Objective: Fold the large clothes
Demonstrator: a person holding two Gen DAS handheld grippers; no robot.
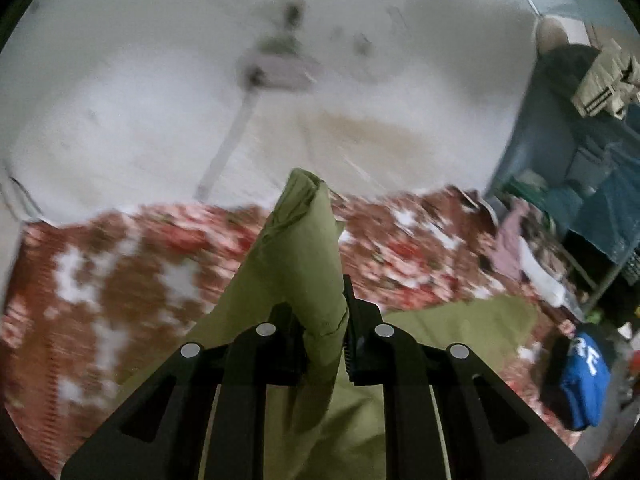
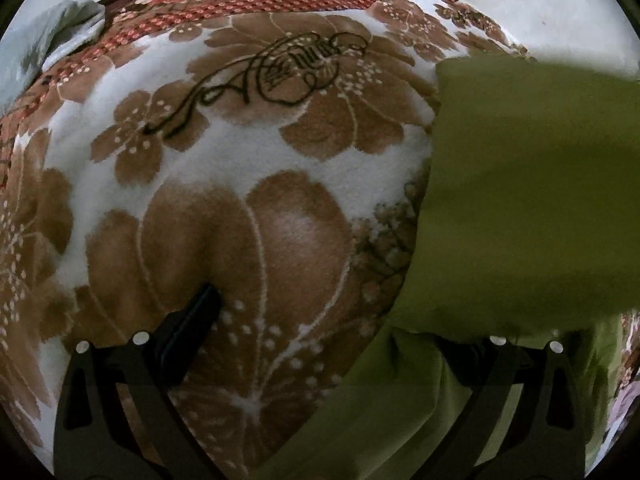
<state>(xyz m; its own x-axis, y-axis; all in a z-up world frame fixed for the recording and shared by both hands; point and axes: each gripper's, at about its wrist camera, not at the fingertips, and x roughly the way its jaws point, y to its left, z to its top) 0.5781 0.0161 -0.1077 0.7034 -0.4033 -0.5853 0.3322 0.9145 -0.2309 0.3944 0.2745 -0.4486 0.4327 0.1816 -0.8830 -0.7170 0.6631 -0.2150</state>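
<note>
An olive-green garment [image 1: 296, 248] is the cloth being folded. My left gripper [image 1: 322, 320] is shut on a bunched fold of it and holds it up above the floral blanket [image 1: 120, 264]; the rest of the garment trails down below and to the right. In the right wrist view the same green garment [image 2: 528, 192] lies over the right side of the blanket [image 2: 248, 168]. My right gripper [image 2: 340, 304] is open; its left finger [image 2: 200, 308] rests on the blanket, and the right finger is hidden under the green cloth.
A red, brown and white floral blanket covers the bed. A white wall [image 1: 160, 80] rises behind it. At the right stand a blue rack with clothes [image 1: 592, 152] and a blue garment with white letters [image 1: 584, 376]. A pale cloth [image 2: 44, 40] lies at the blanket's far left.
</note>
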